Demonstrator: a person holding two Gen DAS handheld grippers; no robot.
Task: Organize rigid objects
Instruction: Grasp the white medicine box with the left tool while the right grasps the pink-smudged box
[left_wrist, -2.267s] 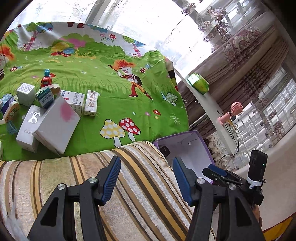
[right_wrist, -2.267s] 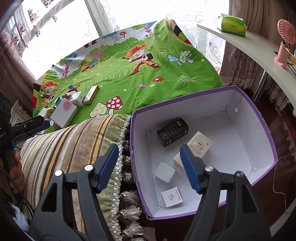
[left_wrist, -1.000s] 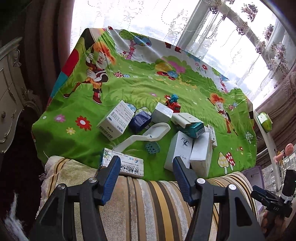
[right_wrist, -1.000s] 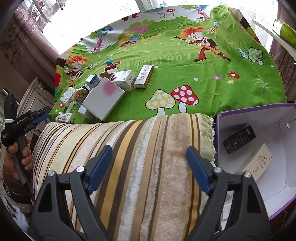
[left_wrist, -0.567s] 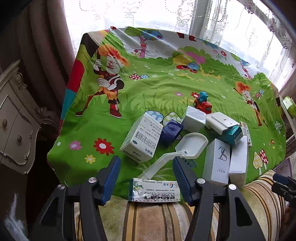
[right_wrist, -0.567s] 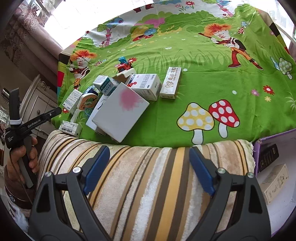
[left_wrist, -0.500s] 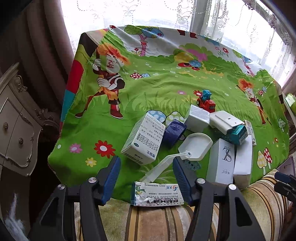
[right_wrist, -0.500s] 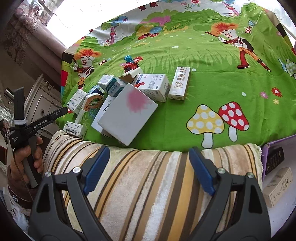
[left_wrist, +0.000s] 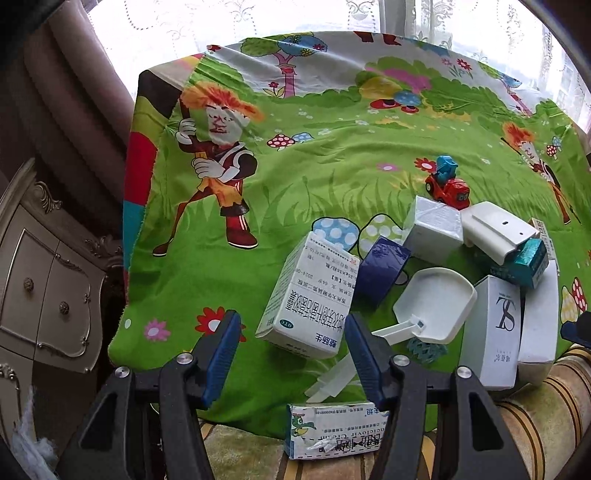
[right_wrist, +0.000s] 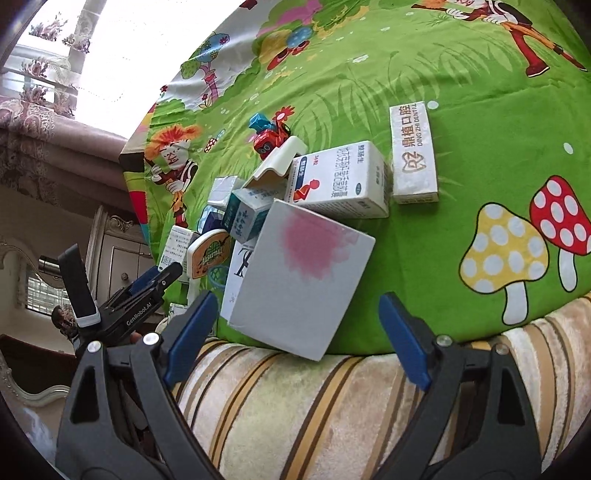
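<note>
Cardboard dominates: roughly nine small boxes crowd around one large white box with a pink blotch (right_wrist: 301, 278) on the green cartoon cloth (right_wrist: 461, 155). Beyond it sits one red toy car (right_wrist: 267, 138). The left gripper (left_wrist: 291, 343) hangs spread and empty; the right gripper (right_wrist: 295, 338), angled down before the blotched box, is opening, empty.

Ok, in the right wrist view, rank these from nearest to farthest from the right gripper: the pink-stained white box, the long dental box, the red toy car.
1. Pink-stained white box: right ahead of the opening right gripper, at the blanket's near edge, not gripped.
2. Long dental box: farther back, to the right.
3. Red toy car: farthest, behind the pile, left of centre.
</note>
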